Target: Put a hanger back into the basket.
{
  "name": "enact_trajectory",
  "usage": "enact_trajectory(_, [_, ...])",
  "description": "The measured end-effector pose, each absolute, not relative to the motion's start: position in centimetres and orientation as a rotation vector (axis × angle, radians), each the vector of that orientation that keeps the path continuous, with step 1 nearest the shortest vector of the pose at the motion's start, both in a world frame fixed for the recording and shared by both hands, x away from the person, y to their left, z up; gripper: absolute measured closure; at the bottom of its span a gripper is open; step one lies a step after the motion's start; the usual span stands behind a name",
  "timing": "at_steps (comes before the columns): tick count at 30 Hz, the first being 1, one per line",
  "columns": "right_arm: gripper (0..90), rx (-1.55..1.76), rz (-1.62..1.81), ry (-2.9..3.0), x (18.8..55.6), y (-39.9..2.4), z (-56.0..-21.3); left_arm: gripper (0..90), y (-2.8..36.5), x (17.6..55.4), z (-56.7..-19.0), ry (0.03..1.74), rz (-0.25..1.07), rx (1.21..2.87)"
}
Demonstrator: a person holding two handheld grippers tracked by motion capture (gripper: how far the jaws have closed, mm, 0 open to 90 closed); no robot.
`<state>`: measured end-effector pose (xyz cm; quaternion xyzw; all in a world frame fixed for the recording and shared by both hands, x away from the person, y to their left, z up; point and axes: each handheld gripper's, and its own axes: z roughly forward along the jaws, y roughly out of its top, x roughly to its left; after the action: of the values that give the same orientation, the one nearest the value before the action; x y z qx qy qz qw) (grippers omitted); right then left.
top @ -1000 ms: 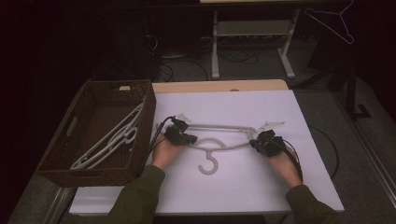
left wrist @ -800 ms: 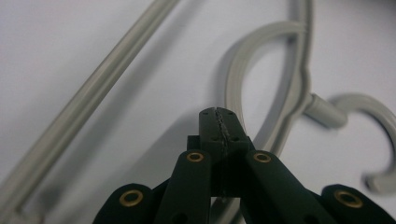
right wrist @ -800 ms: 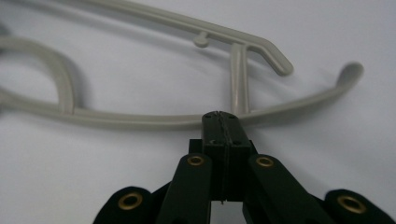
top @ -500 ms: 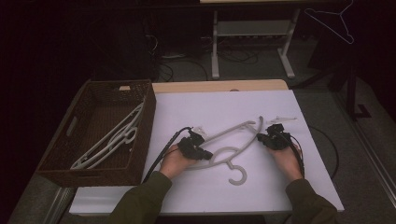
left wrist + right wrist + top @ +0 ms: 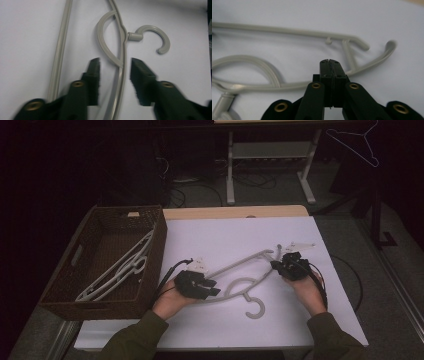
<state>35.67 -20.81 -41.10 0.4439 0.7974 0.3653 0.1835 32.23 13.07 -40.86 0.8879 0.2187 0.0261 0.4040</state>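
I am reading the left gripper [image 5: 113,72] with its jaws spread: they have just been opening, and the grey hanger [image 5: 122,50] arm is running between the pads without being pressed. I am seeing the right gripper [image 5: 329,61] with its jaws pressed together, pinching the hanger's arm near its far end. The hanger is lying slantwise across the white table [image 5: 220,240], its hook [image 5: 256,309] pointing toward the person, between the two hands. In the high view, the left gripper [image 5: 212,289] is sitting at the hanger's near end and the right gripper [image 5: 275,265] at the other. A brown woven basket [image 5: 160,250] is standing at the table's left, holding more hangers [image 5: 120,267].
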Motion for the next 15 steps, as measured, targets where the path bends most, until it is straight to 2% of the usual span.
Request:
enact_trajectory(4, [89.8, 1.261, 1.064, 2.223, 37.0, -20.7, -39.9, 38.2, 13.7, 31.6, -41.1, 0.548, 0.068, 2.219])
enact_trajectory(9, [89.8, 1.303, 1.072, 2.215, 39.9, -19.8, -40.3, 30.9, 13.8, 31.6, -41.4, 0.543, 0.069, 2.209])
enact_trajectory(15, [89.8, 1.301, 0.967, 2.243, 42.7, -18.3, -41.6, 28.8, 13.8, 31.6, -41.7, 0.545, 0.067, 2.215])
